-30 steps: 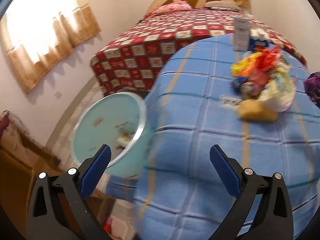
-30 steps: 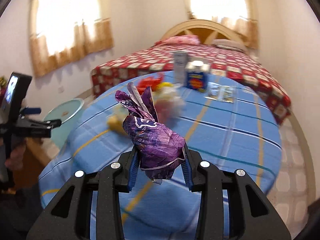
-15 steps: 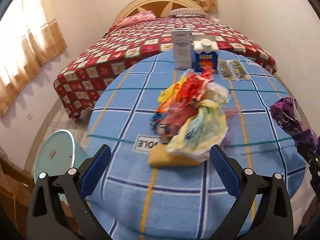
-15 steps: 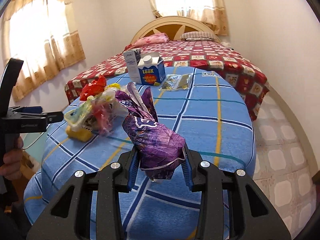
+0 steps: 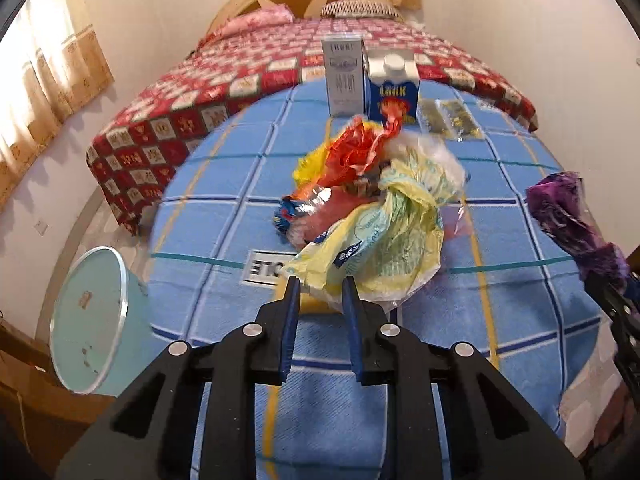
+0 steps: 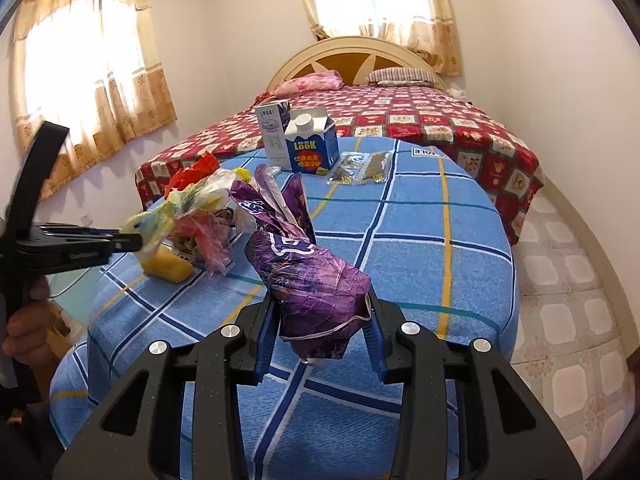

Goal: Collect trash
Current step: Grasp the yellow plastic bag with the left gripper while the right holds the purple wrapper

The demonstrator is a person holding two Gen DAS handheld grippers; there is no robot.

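Observation:
A heap of crumpled wrappers lies on the blue checked table (image 5: 224, 216): a pale yellow plastic bag (image 5: 384, 248), red and orange wrappers (image 5: 356, 148) and a yellow sponge-like block (image 6: 166, 266). My left gripper (image 5: 319, 292) is shut on the near edge of the yellow bag, which also shows in the right wrist view (image 6: 148, 226). My right gripper (image 6: 320, 326) is shut on a crumpled purple wrapper (image 6: 308, 268), held above the table's right side; the wrapper also shows in the left wrist view (image 5: 568, 220).
A light blue bin (image 5: 92, 320) stands on the floor left of the table. A grey carton (image 5: 344, 76), a blue milk carton (image 5: 394, 88) and clear sachets (image 5: 448, 118) sit at the table's far edge. A bed (image 6: 420, 116) lies behind it.
My left gripper swung from the bin to the heap, moved in and closed on the yellow bag's edge. My right gripper kept hold of the purple wrapper and turned slightly.

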